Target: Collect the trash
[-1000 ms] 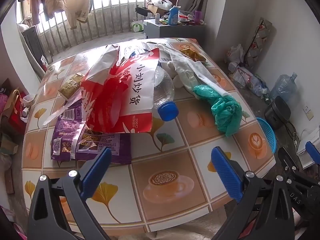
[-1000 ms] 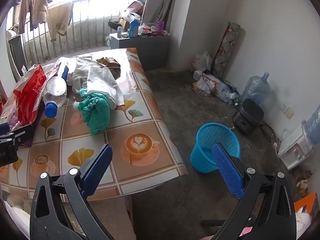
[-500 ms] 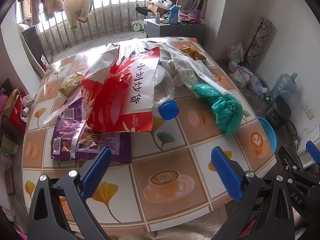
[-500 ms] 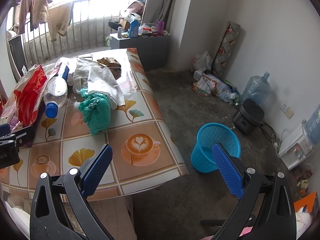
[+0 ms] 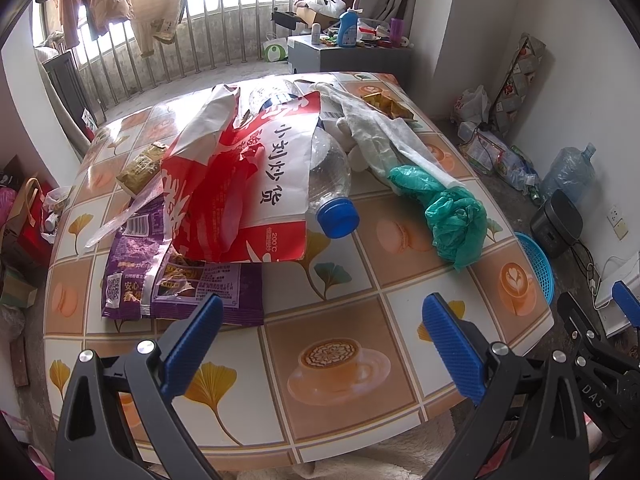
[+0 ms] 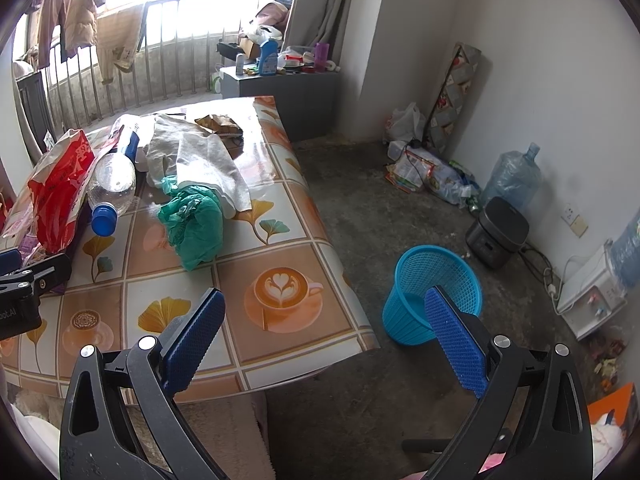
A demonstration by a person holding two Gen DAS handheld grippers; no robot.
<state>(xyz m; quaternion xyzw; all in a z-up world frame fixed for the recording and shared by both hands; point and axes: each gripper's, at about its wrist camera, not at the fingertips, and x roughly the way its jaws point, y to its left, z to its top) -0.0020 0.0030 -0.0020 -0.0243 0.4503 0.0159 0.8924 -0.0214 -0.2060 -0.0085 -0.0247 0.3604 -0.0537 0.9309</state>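
L gripper (image 5: 322, 332): my fingers spread wide, empty, over near table (image 5: 360, 412) edge | R gripper (image 6: 324, 326): spread too, empty, past table corner | bottle (image 5: 330, 184): lying flat mid-table, long axis front-back, blue cap twd me, half under red-white bag (image 5: 240, 184) | green bag (image 5: 452, 216): crumpled, right of bottle | blue basket (image 6: 434, 294): upright on floor by table.

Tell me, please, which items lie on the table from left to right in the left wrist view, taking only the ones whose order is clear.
Purple snack packet → red and white bag → clear bottle with blue cap → crumpled green plastic bag.
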